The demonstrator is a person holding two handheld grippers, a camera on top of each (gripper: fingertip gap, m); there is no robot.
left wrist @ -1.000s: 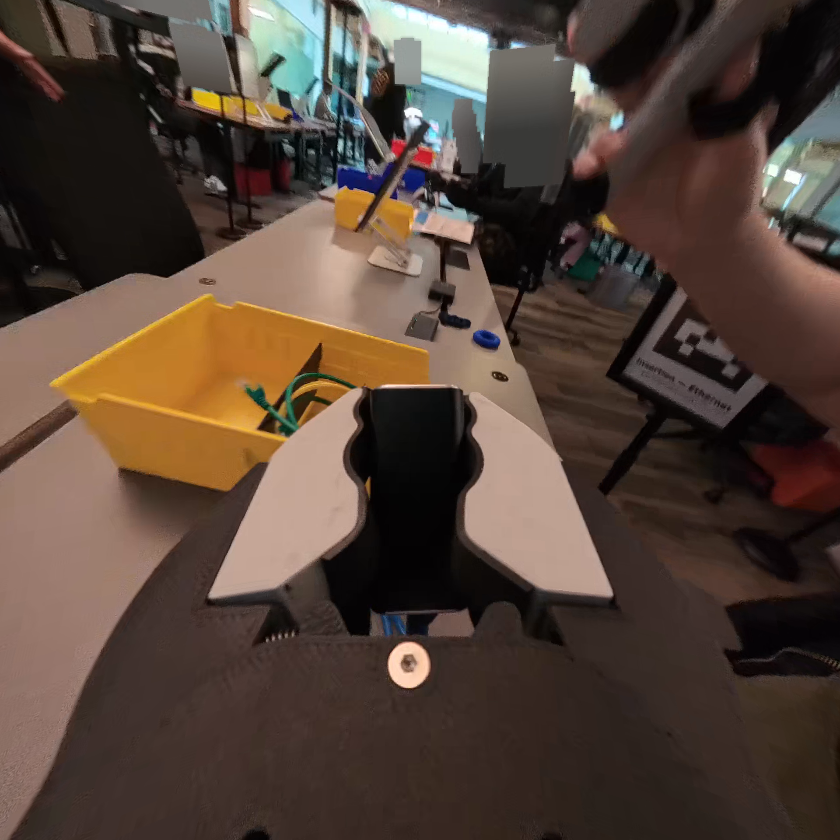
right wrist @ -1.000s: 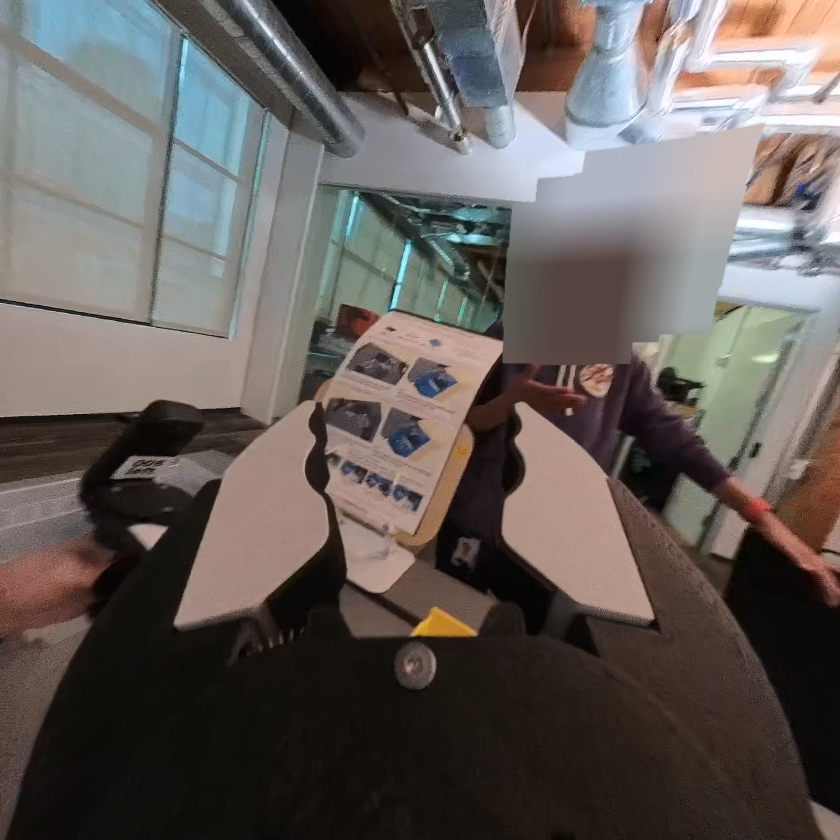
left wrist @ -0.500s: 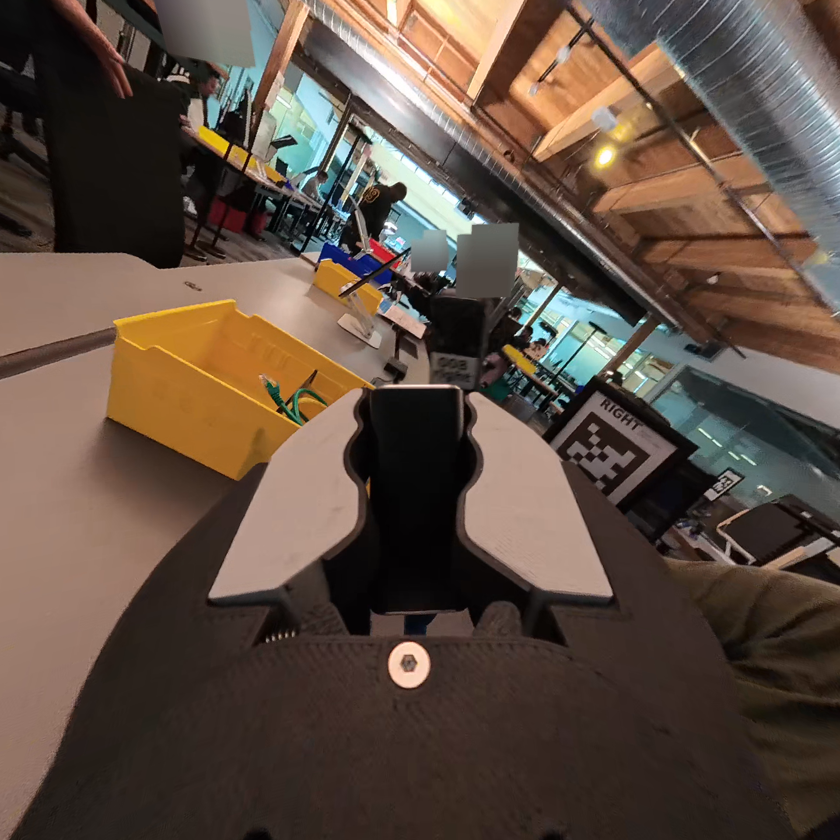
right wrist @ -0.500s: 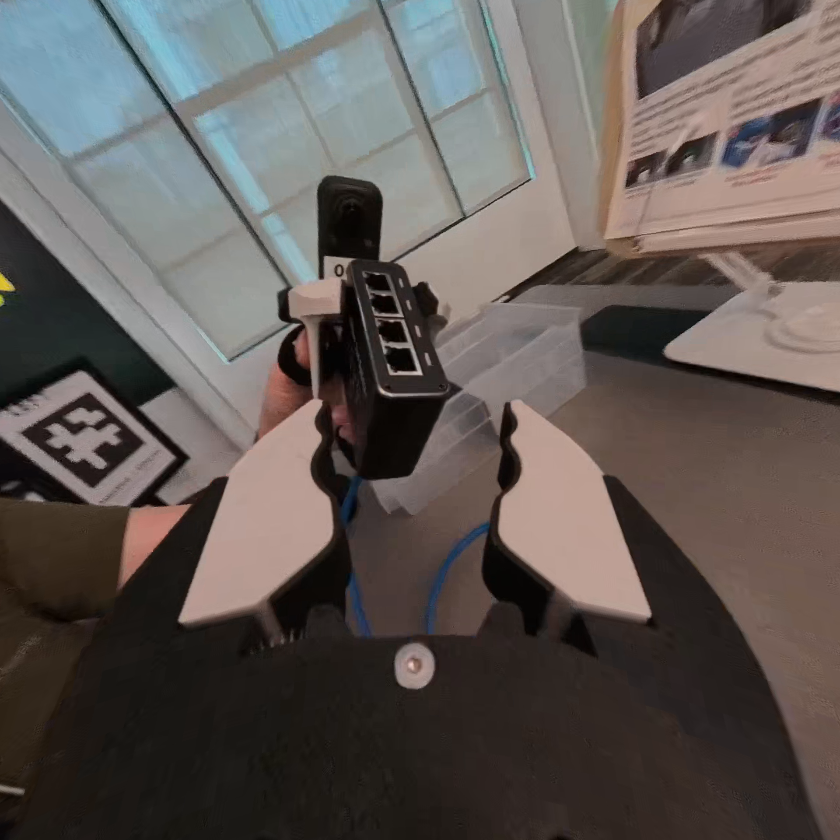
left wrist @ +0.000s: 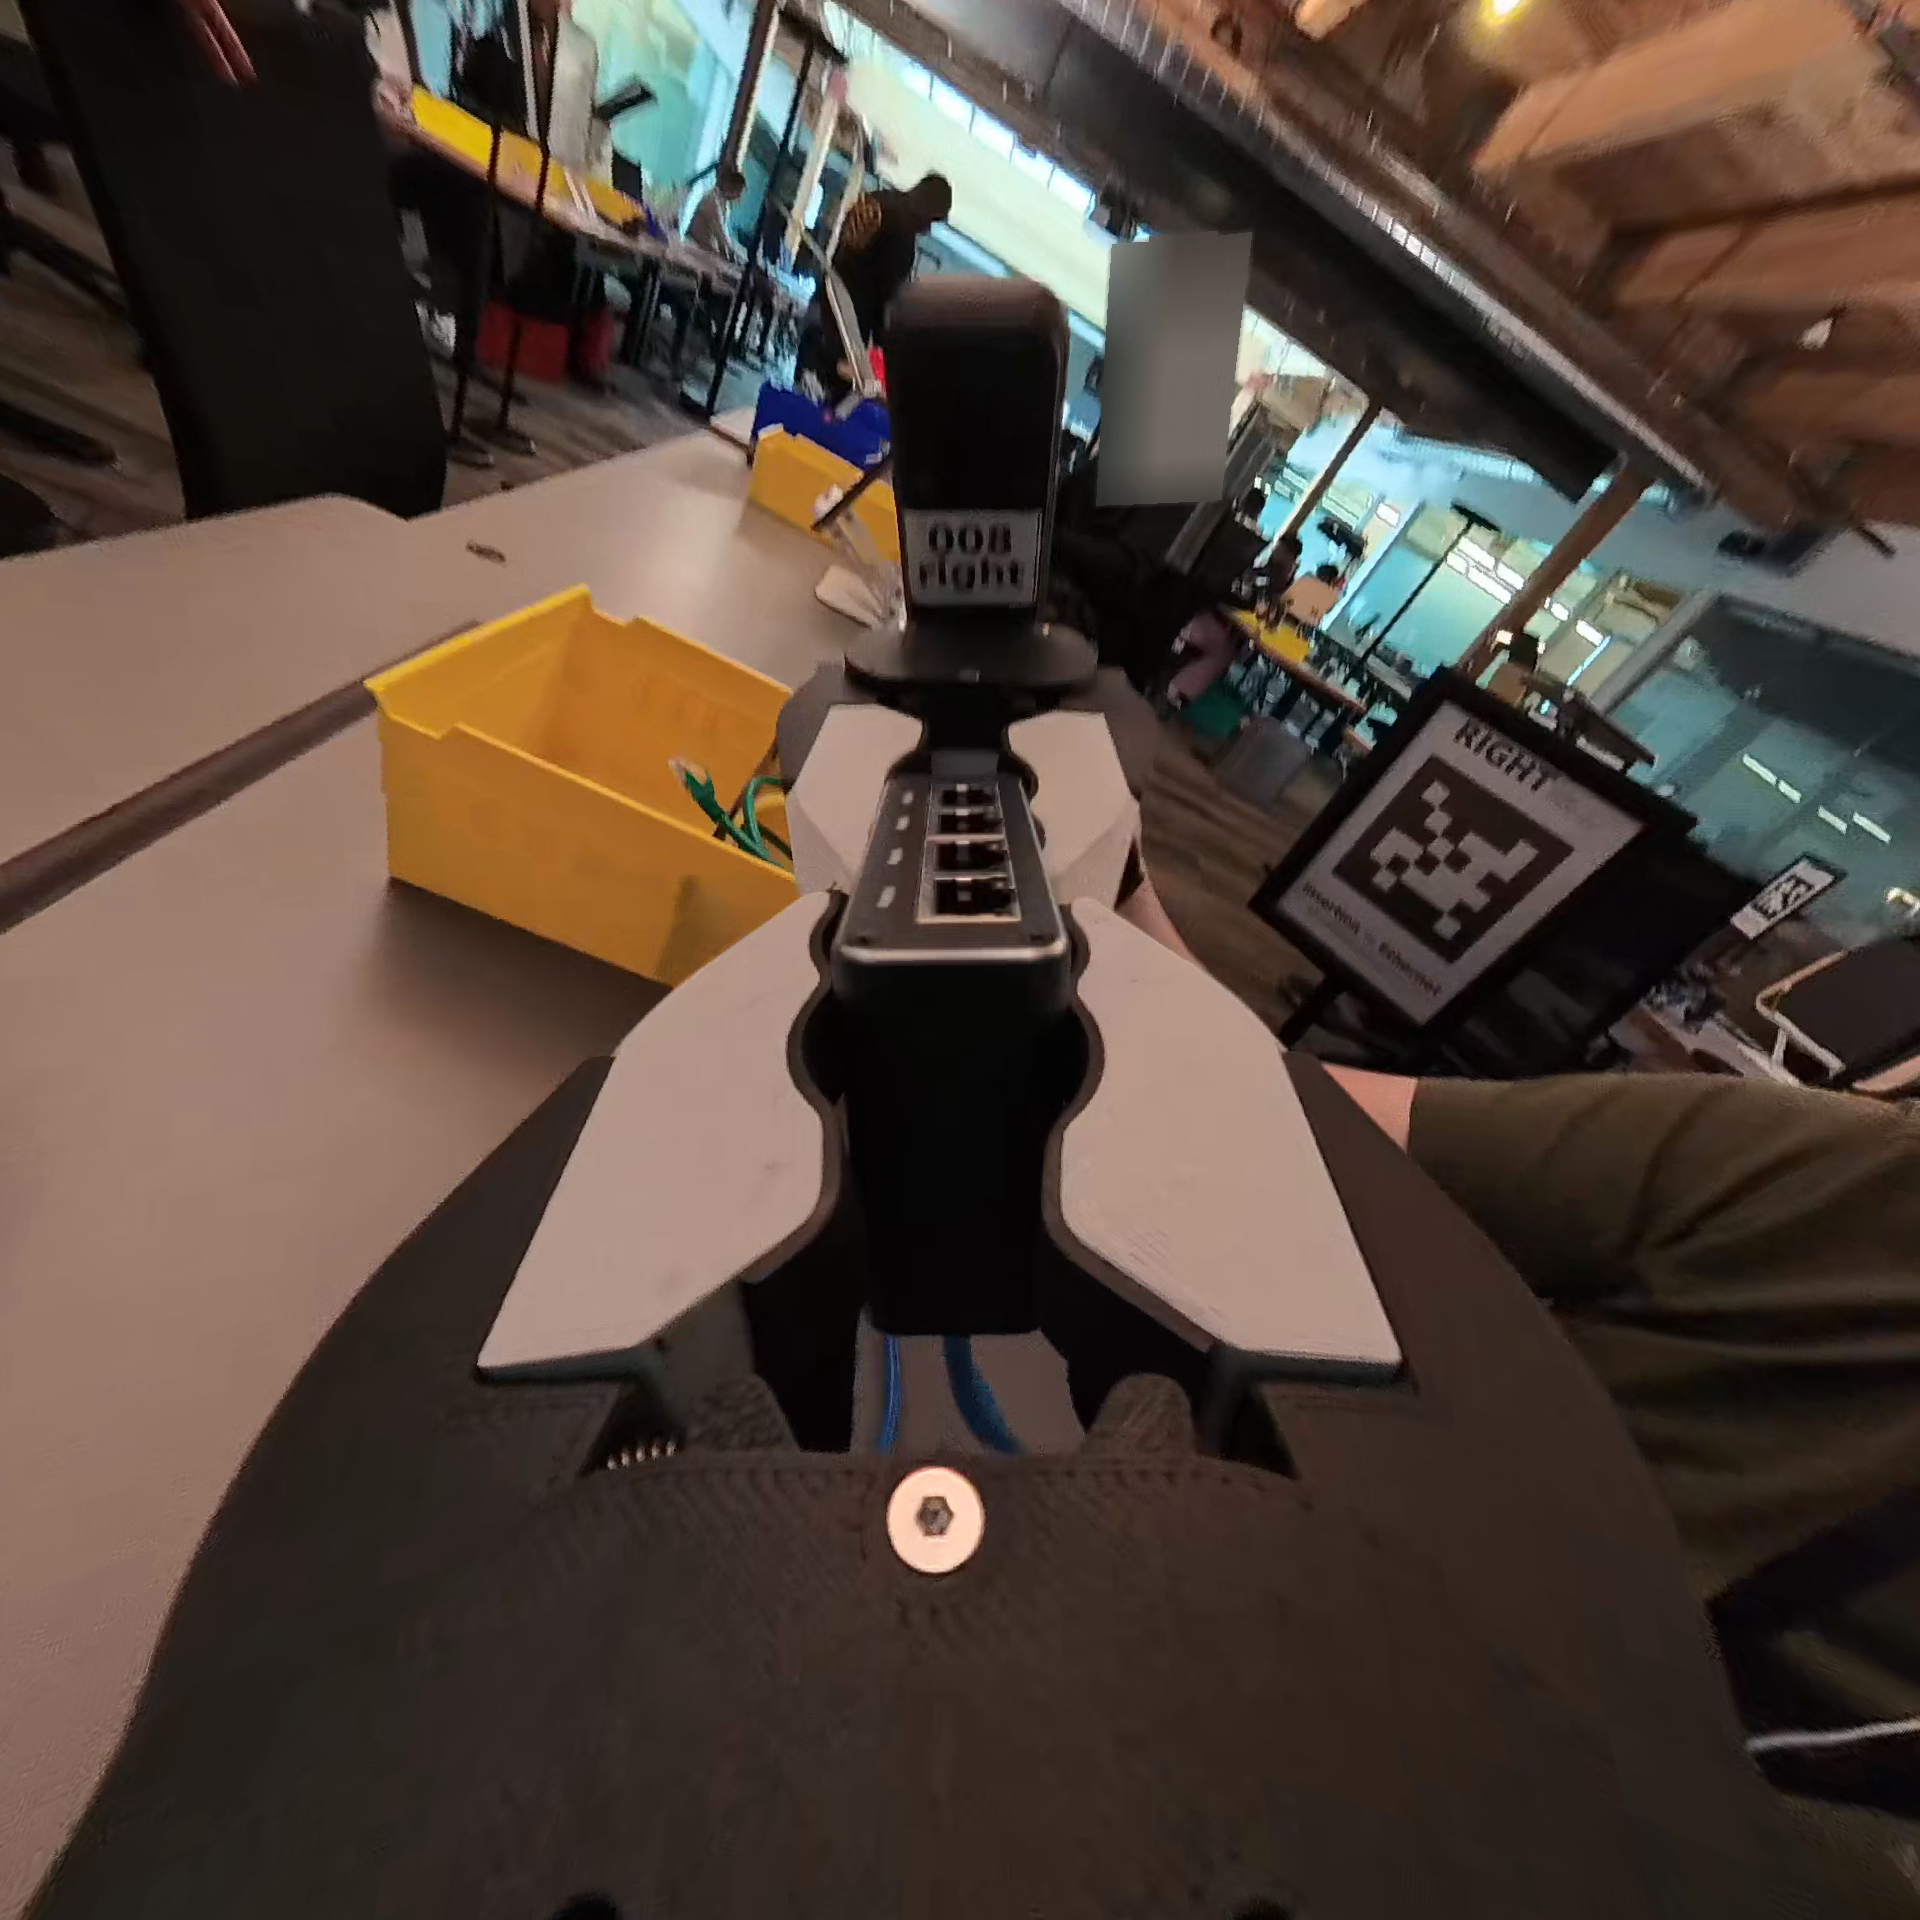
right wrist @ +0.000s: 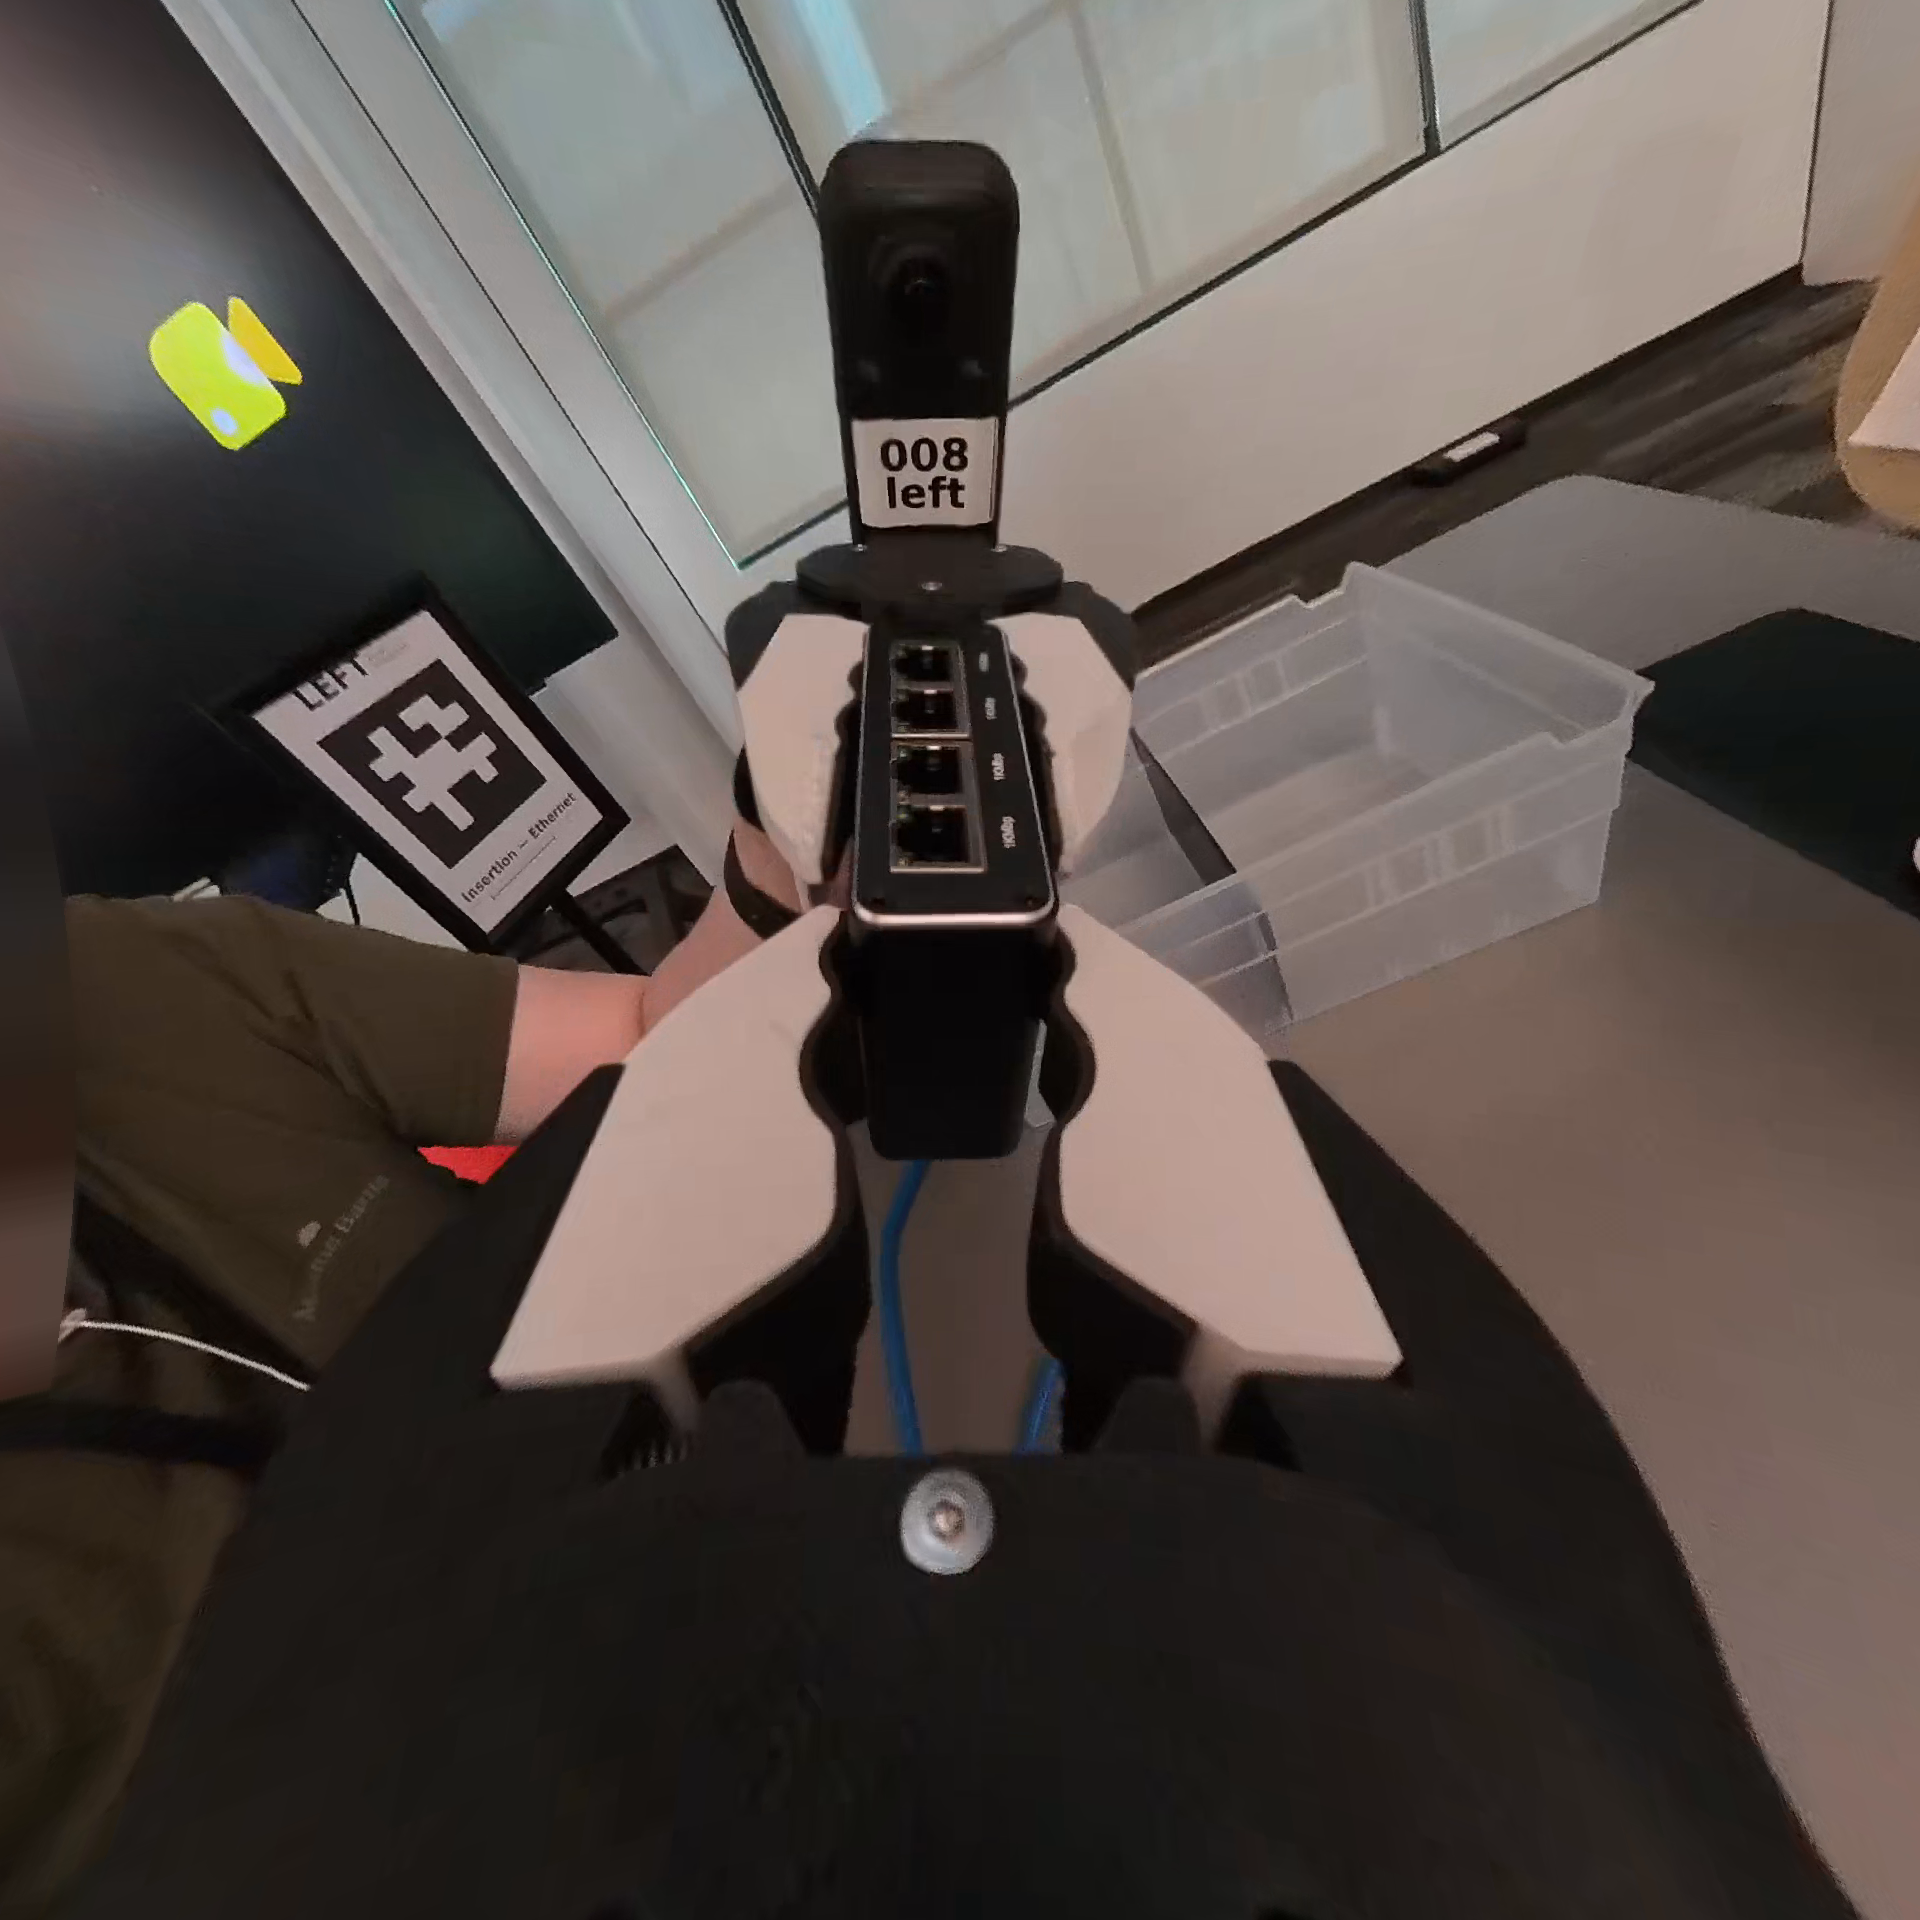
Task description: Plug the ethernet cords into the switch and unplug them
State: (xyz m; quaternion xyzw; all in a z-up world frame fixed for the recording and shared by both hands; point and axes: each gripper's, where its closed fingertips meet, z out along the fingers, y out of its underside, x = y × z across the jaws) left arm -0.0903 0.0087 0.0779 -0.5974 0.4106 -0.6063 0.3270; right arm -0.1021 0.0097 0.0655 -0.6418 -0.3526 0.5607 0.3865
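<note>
A black switch with a row of empty ports facing up is held between both grippers, above the table. My left gripper is shut on one end of it. My right gripper is shut on the other end of the switch. Each gripper shows at the far end in the other's view: the right gripper and the left gripper. Blue cords lie on the table under the switch and also show in the left wrist view. Green cords lie in a yellow bin.
The grey table carries the yellow bin on one side and a clear plastic bin on the other. Marker signboards stand off the table's edge. The person's green sleeve is close by. The tips of both grippers are at nearly the same place.
The right gripper swung round from facing the room, came up to the switch held by the left gripper, and closed on its free end. The left gripper stayed shut and tilted.
</note>
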